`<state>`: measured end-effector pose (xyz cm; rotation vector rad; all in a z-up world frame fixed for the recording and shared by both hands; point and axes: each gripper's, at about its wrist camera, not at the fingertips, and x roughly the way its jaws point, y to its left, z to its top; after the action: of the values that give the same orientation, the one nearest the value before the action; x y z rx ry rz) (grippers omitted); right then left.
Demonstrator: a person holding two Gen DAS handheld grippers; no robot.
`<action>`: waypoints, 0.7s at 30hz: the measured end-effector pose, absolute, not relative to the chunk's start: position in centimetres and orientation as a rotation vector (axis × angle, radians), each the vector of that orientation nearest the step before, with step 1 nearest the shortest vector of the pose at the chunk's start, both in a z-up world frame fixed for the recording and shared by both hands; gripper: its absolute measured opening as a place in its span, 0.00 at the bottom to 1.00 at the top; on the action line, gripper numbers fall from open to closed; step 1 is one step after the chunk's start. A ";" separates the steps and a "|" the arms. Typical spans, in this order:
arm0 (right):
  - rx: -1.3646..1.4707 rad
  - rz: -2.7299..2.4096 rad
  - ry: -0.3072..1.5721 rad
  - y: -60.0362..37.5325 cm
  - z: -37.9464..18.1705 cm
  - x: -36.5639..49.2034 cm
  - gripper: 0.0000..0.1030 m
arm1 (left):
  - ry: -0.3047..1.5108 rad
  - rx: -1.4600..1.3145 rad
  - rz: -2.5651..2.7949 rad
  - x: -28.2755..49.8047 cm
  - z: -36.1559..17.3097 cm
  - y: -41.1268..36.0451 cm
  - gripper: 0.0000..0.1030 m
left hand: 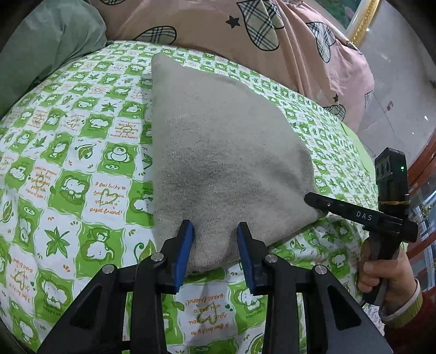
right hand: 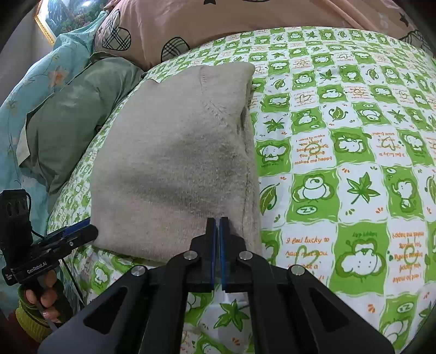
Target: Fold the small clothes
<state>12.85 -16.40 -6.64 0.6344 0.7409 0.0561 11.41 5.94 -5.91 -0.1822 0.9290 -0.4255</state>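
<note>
A grey knitted garment (left hand: pixel 218 136) (right hand: pixel 169 163) lies folded into a thick pad on the green-and-white printed bedsheet (left hand: pixel 81 163) (right hand: pixel 340 136). My left gripper (left hand: pixel 215 227) (right hand: pixel 91 231) sits at the garment's near edge, where a bulge of grey knit fills the gap and its blue pads (left hand: pixel 185 245) press on both sides. My right gripper (right hand: pixel 217 220) (left hand: pixel 308 197) is shut, and its tips lie against the garment's near right corner. No fabric shows between its pads. A person's hand (left hand: pixel 381 272) (right hand: pixel 41 296) grips each handle.
A pink quilt with plaid hearts (left hand: pixel 218 27) (right hand: pixel 245 13) is heaped along the far side of the bed. A grey-green cloth (left hand: pixel 41 54) (right hand: pixel 76 122) and a teal floral cover (right hand: pixel 41 68) lie at the left. The sheet's right edge (left hand: pixel 362 152) drops off beside a glossy floor.
</note>
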 end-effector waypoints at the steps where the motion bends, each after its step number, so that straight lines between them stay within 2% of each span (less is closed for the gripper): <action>1: 0.637 0.053 0.742 -16.3 -6.6 12.7 0.03 | 0.928 -0.183 -0.423 11.4 -5.9 5.9 0.33; 8: 0.649 0.043 0.753 -16.2 -5.9 10.5 0.04 | 0.935 -0.179 -0.379 10.5 -5.2 6.1 0.34; 10: 0.647 0.040 0.754 -16.0 -5.7 9.9 0.06 | 0.933 -0.178 -0.363 10.0 -4.9 6.3 0.39; 11: 0.647 0.040 0.755 -15.9 -5.5 9.6 0.07 | 0.929 -0.176 -0.352 9.7 -4.7 6.4 0.45; 12: 0.646 0.040 0.754 -15.8 -5.3 9.1 0.12 | 0.925 -0.171 -0.333 9.4 -4.5 6.5 0.55; 14: 0.645 0.040 0.750 -15.6 -5.1 8.3 0.39 | 0.922 -0.163 -0.291 8.8 -4.3 6.7 0.60; 15: 0.644 0.043 0.740 -15.4 -4.9 7.8 0.58 | 0.919 -0.162 -0.282 8.5 -4.2 7.0 0.60; 16: 0.639 0.046 0.728 -15.1 -4.8 7.3 0.61 | 0.920 -0.163 -0.276 8.1 -4.1 7.1 0.61; 18: 0.607 0.036 0.733 -14.5 -4.5 6.7 0.61 | 0.923 -0.158 -0.260 7.5 -4.0 7.4 0.69; 21: 0.587 0.035 0.745 -14.0 -4.6 6.0 0.61 | 0.918 -0.143 -0.234 6.4 -3.8 7.5 0.74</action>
<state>5.99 -13.95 -4.61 0.5865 0.7449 0.0349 6.36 7.53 -3.80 -0.1428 0.9176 -0.2343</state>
